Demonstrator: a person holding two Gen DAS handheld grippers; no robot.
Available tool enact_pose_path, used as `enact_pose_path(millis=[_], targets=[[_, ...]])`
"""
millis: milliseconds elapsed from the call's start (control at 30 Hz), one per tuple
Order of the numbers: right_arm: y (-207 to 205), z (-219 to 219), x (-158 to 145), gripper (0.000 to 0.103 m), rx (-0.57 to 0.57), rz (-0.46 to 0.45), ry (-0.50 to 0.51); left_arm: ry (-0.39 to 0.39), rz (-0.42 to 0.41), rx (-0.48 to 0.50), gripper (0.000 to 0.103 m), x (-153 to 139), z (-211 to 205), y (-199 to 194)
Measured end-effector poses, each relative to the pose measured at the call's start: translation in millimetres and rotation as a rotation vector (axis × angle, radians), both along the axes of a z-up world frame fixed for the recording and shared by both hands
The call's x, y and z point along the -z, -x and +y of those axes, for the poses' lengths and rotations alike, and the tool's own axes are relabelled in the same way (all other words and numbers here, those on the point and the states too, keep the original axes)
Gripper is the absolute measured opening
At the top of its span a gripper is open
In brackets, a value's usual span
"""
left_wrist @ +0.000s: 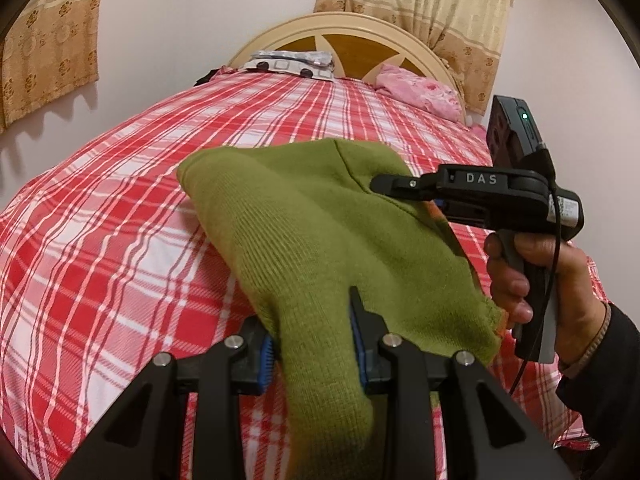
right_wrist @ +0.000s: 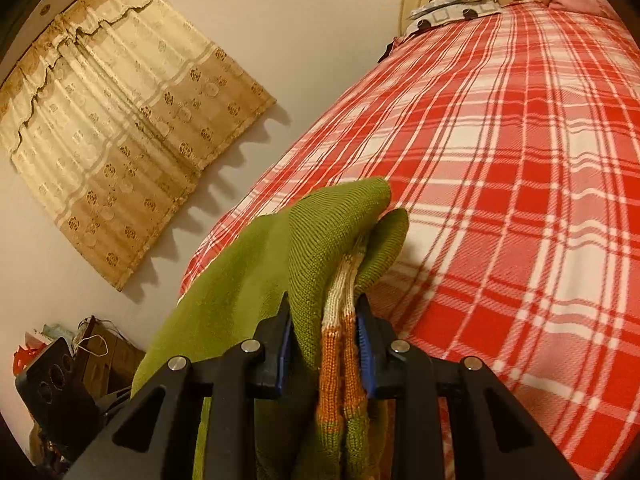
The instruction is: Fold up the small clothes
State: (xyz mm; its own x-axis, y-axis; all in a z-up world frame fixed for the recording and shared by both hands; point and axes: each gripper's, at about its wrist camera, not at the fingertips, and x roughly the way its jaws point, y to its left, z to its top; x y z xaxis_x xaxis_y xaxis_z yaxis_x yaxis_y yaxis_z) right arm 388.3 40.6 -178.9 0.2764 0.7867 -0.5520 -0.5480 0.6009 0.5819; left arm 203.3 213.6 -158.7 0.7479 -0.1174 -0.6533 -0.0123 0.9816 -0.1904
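A small green knitted garment (left_wrist: 320,232) hangs in the air above the red plaid bed (left_wrist: 120,220), stretched between both grippers. My left gripper (left_wrist: 316,344) is shut on one bunched edge of it. In the left wrist view my right gripper (left_wrist: 384,184) comes in from the right, held by a hand, and its tip is buried in the far green fold. In the right wrist view my right gripper (right_wrist: 324,340) is shut on a thick bunch of the green garment (right_wrist: 320,232), with an orange and white striped band (right_wrist: 340,320) showing between the pads.
The red plaid bed (right_wrist: 500,180) stretches ahead to a wooden headboard (left_wrist: 352,44). A patterned pillow (left_wrist: 292,62) and pink cloth (left_wrist: 420,88) lie at its head. Beige curtains (right_wrist: 120,120) hang on the wall. Clutter (right_wrist: 92,352) sits on the floor at the left.
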Motion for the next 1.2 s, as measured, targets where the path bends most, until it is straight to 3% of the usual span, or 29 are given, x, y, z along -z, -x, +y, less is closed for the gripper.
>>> enact_pose_path(millis=[733, 1033, 1200], targets=[[1, 32, 23, 0.028, -0.059, 0.061, 0.032, 0.003, 0.048, -0.022, 0.032, 23, 21, 14], [2, 33, 32, 0.028, -0.039, 0.054, 0.082, -0.01, 0.091, -0.032, 0.046, 47, 24, 14], [1, 31, 36, 0.028, -0.03, 0.059, 0.09, -0.006, 0.02, -0.05, 0.05, 28, 25, 23]])
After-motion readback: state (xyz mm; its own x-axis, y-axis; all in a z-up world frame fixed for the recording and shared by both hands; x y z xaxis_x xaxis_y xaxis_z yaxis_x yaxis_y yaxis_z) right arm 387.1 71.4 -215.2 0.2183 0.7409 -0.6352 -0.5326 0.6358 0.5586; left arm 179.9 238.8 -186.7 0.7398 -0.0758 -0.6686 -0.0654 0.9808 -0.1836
